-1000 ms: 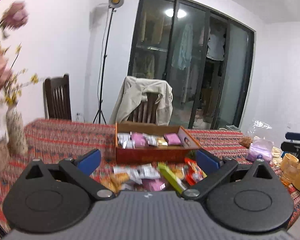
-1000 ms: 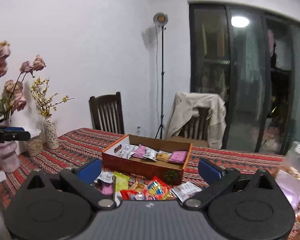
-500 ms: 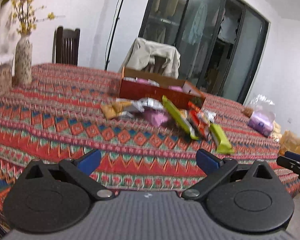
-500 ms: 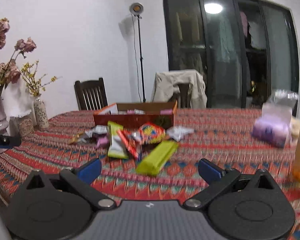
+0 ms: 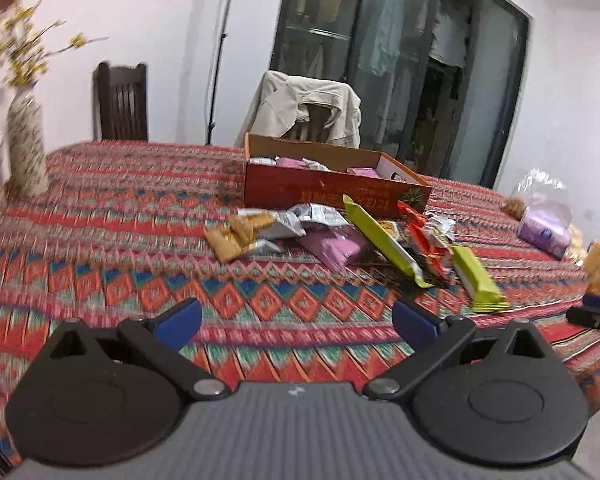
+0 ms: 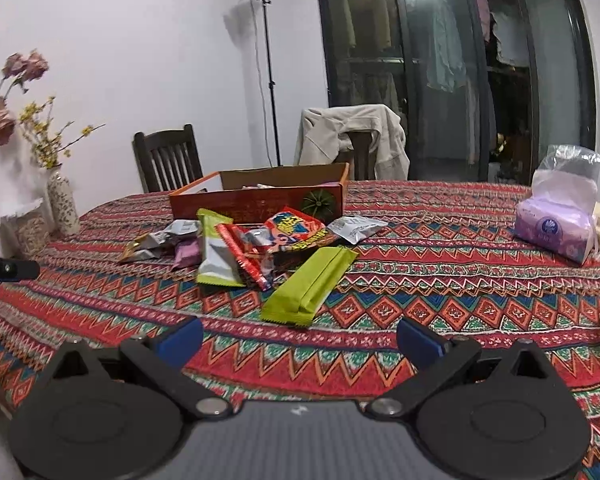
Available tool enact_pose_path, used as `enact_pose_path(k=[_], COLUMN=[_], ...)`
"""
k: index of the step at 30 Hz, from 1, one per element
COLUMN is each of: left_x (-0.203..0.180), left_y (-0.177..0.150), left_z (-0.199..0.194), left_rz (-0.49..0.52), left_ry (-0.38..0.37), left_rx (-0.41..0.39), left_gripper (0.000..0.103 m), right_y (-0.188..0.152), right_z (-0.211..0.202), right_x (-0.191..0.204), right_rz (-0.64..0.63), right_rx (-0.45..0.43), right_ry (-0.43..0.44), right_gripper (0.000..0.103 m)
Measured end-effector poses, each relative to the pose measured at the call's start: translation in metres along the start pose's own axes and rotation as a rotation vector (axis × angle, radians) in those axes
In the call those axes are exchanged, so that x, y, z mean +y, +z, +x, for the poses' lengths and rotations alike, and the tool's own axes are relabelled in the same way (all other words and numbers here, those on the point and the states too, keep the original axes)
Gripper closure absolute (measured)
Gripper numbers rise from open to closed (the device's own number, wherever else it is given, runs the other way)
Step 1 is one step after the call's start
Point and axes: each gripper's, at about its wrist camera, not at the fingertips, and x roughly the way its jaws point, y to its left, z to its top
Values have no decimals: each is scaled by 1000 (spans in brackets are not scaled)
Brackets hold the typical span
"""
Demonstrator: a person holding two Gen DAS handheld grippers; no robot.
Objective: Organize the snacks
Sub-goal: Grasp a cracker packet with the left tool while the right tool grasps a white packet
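Both claws lower, snack pile (image 6: 256, 252) nearer

A patterned red tablecloth (image 6: 440, 280) carries a speckled vase (image 5: 27, 148) with yellow flowers and a purple tissue pack (image 6: 556, 228) in clear plastic, with a beige jacket (image 6: 352, 136) draped over a chair beyond.
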Motion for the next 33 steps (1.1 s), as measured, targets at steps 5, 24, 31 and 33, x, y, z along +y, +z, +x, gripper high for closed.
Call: enact_pose_path(k=[5,24,31,33], left_x=[13,63,68,67], left_y=[20,72,68,68], left_z=[52,237,215,206], left_rz=[170,263,212,197], left_ry=[-36,-241,-250,-227], left_rx=[-2,232,199,192], left_gripper=[0,7,75,78], right_y=[19,116,120,119], right_z=[34,296,314,310], right_x=[-16,-97,-71,-72], right_rz=[56,336,115,85], right_rx=[24,208,240,238], right_ry=[-28,9,-95,-111], right_gripper=[0,22,39,52])
